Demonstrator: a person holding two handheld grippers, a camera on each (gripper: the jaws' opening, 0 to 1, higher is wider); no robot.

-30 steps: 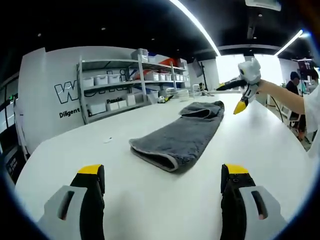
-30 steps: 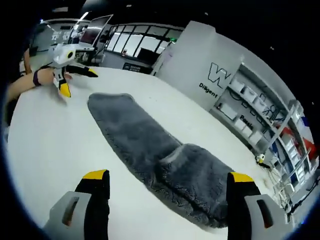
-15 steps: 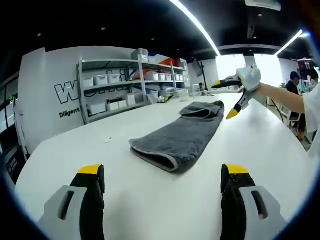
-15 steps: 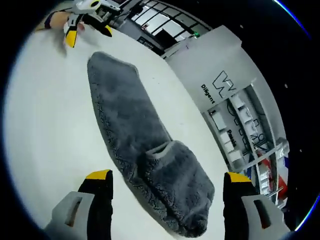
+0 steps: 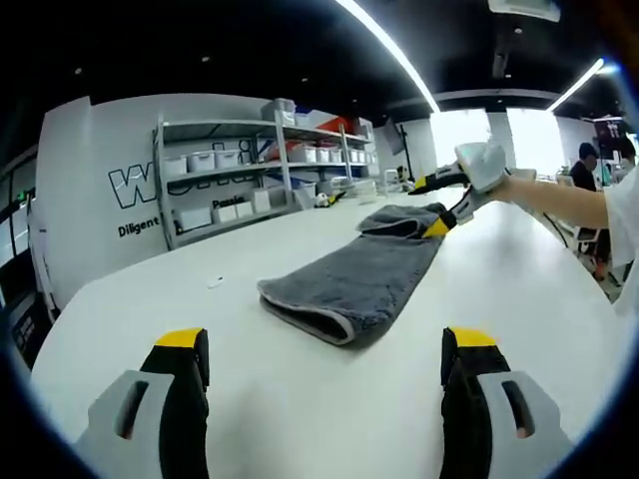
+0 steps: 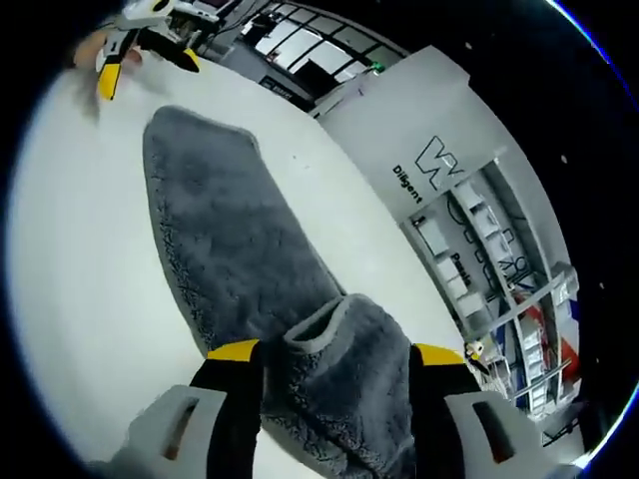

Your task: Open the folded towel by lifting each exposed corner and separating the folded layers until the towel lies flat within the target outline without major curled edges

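A grey folded towel [image 5: 349,274] lies lengthwise on the white table [image 5: 150,289]. In the left gripper view my left gripper [image 5: 326,344] hovers low over the table just short of the towel's near folded end, open with nothing between its fingers. My right gripper [image 5: 429,206] is down at the far end, held by a gloved hand. In the right gripper view the towel [image 6: 230,239] stretches away, and its doubled-over flap [image 6: 334,329] sits between the jaws of my right gripper [image 6: 337,354], which is open and straddling it. The left gripper [image 6: 148,70] shows at the far end.
Metal shelving [image 5: 250,170] with white bins stands against the wall behind the table; in the right gripper view the shelving [image 6: 489,289] is at the right. A person [image 5: 589,155] stands at the far right. The person's arm [image 5: 559,195] reaches over the table's right side.
My right gripper has come down onto the towel's far folded end, its jaws narrower and now on either side of the flap. The left gripper has not moved.
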